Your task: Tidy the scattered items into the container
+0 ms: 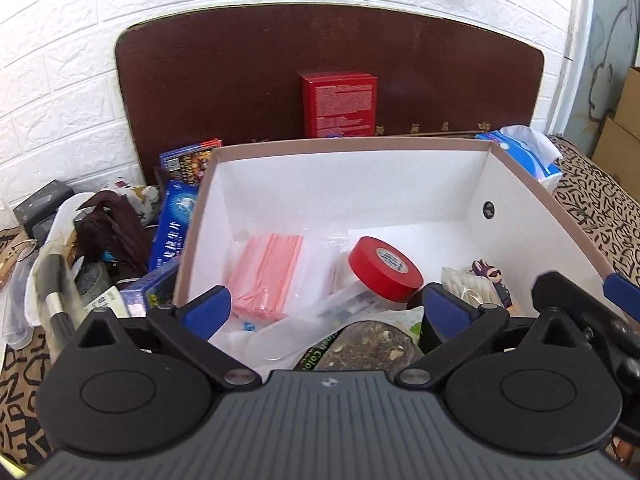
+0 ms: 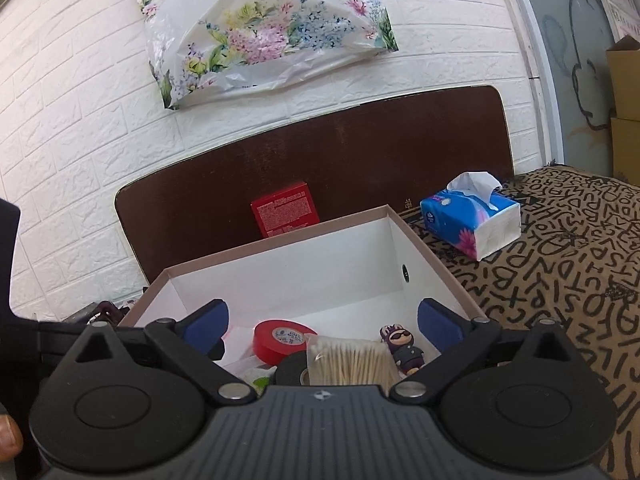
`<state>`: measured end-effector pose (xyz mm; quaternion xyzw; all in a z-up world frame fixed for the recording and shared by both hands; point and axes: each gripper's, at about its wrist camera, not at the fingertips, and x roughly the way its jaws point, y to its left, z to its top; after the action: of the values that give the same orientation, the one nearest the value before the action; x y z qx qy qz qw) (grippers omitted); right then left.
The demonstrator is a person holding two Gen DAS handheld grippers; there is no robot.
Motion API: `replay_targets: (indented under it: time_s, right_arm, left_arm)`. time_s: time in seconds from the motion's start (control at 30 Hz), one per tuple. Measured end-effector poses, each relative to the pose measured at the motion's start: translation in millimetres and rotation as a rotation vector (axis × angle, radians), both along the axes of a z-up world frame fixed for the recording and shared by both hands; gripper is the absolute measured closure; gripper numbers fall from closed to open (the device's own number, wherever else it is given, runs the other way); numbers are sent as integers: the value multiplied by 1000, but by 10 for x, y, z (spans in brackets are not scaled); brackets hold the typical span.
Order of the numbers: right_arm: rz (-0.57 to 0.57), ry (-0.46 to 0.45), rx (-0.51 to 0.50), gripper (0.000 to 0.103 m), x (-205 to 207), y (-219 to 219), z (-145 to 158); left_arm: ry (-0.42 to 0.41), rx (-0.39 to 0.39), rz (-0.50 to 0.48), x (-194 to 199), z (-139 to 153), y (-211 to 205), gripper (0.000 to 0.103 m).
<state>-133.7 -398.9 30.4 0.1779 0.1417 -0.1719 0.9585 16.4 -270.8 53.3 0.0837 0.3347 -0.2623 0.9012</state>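
Observation:
A white-lined cardboard box [image 1: 516,184] [image 2: 280,242] stands in front of me. Inside lie a red tape roll [image 1: 386,274] [image 2: 282,338], a pink packet in clear plastic [image 1: 266,276], a bag of cotton swabs [image 2: 348,364] [image 1: 468,286], a small sunglasses figurine [image 2: 404,346] [image 1: 496,280], a black tape roll [image 2: 292,372] and a tea packet [image 1: 368,346]. My left gripper [image 1: 326,306] hangs open over the box's near side, nothing between its fingers. My right gripper [image 2: 324,322] is open above the swabs and figurine, holding nothing.
Left of the box lies a heap: blue packages [image 1: 174,228], a dark feathery item [image 1: 110,226], a clear container [image 1: 48,280]. A red box [image 1: 340,104] [image 2: 286,210] leans on the brown headboard [image 1: 240,80]. A tissue pack [image 2: 472,218] [image 1: 524,154] sits on the patterned cover at right.

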Motion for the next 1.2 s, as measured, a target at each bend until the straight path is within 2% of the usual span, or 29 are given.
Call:
replay_targets:
  time_s: [0.33,0.4,0.53,0.67,0.83,1.03,1.13,1.2]
  right_arm:
    - [23,-19,-21,0,-57,136,48]
    - [26,-26,-21,0,-71,144,65]
    - [25,-38,-43,0,-104,165,118]
    - [34,-52,-81,0,-133,217,169]
    - [40,-67,-124,0,-160,276,220]
    - [53,-68,-145,0,-160,307,234]
    - [53,-65,-156,0,-162,323,233]
    - [54,-64,-161,0,-166,328,232]
  left_arm:
    - [-19,-86,-5,7,58,155,0]
    - [-35,-60,20,6,77,147,0]
    - [-140,51,77,-25,80,66,0]
    - [-257,50,131,-104,114,99,0]
    - [-390,44,243,-218,158,176,0]
    - [-392,23,214,-160,224,230,0]
    - [-466,15,220,-243,228,245,0]
    - [-476,5,218,-262,239,251,0]
